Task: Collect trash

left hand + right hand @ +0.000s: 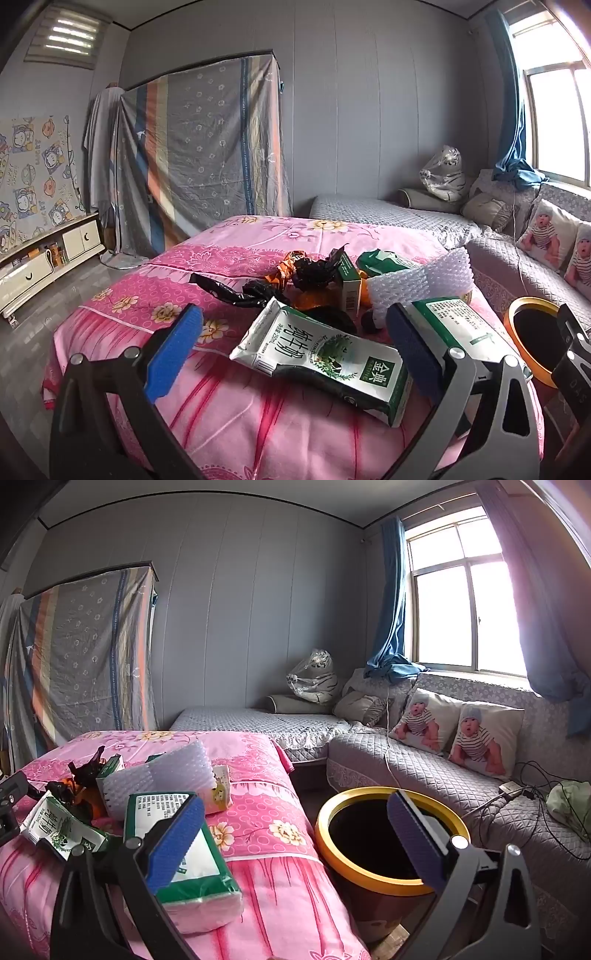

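A pile of trash lies on the pink floral cloth [229, 406]. A flattened milk carton [325, 358] lies nearest, between the fingers of my open left gripper [295, 350], which hovers just above it. Behind it are black plastic bags [240, 291], an orange wrapper [284, 273], a small green box [349, 284] and white foam netting [417, 280]. A green tissue pack [184, 845] lies at the cloth's right side. My right gripper [295, 845] is open and empty above the yellow-rimmed trash bin [343, 853], which also shows in the left wrist view [517, 332].
A grey quilted sofa [424, 771] with baby-print pillows [480, 738] runs along the right under the window. Cables [546, 812] lie on its seat. A low white cabinet [48, 258] stands at the left wall. A draped wardrobe [199, 147] stands behind.
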Demonstrator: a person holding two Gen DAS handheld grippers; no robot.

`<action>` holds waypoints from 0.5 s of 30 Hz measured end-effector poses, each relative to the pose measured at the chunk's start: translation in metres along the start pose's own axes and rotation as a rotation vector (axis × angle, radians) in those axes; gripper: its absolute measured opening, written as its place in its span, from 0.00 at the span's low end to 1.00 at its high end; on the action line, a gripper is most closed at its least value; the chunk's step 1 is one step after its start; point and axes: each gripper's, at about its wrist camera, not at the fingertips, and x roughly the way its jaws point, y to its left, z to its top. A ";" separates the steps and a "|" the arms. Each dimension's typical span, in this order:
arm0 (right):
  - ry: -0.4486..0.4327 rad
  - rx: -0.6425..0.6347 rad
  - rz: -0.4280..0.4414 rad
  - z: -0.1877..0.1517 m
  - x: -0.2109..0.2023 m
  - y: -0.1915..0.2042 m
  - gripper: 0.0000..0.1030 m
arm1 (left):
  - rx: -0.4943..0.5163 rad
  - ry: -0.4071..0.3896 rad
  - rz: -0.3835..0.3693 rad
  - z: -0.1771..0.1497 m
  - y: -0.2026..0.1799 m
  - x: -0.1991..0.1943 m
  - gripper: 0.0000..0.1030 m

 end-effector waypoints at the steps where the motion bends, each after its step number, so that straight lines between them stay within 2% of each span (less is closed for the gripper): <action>1: 0.001 0.000 0.001 0.000 0.000 0.000 0.93 | 0.005 -0.003 -0.001 0.000 -0.001 0.000 0.92; 8: -0.006 -0.003 0.002 0.000 0.000 0.000 0.93 | 0.031 -0.018 -0.020 -0.003 -0.010 -0.004 0.92; 9: -0.006 -0.003 0.002 0.000 0.000 0.000 0.93 | -0.003 -0.003 0.013 -0.001 -0.003 -0.002 0.92; 15: -0.007 0.001 0.003 0.000 0.000 -0.002 0.93 | -0.002 -0.014 0.013 0.004 0.000 -0.002 0.92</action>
